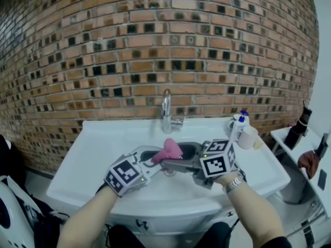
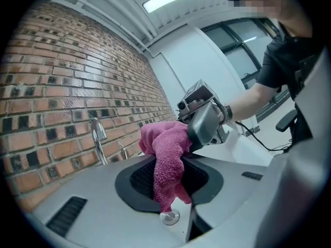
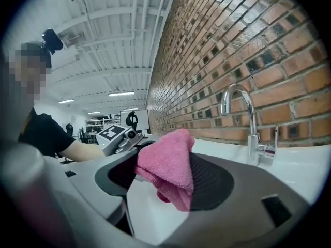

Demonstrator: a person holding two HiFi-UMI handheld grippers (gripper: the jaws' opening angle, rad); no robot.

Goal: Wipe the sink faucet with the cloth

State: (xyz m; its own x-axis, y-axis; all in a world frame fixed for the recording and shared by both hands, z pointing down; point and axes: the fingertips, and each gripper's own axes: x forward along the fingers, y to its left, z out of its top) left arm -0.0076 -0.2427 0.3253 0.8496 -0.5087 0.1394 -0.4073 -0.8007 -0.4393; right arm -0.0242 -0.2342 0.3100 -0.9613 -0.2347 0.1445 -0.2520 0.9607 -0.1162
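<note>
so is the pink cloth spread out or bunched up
Bunched up. The pink cloth hangs in folded layers between the jaws of the left gripper, a loose tail drooping; none of it is spread flat.

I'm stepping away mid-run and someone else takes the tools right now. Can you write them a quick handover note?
Left tool: closed on the pink cloth, held up over the sink basin.
Right tool: open, jaws either side of the same cloth, apparently not gripping it.
Faucet: upright at the back of the sink; the cloth is not touching it.
Done: cloth is picked up.
Left: bring the cloth to the faucet and wipe it.
</note>
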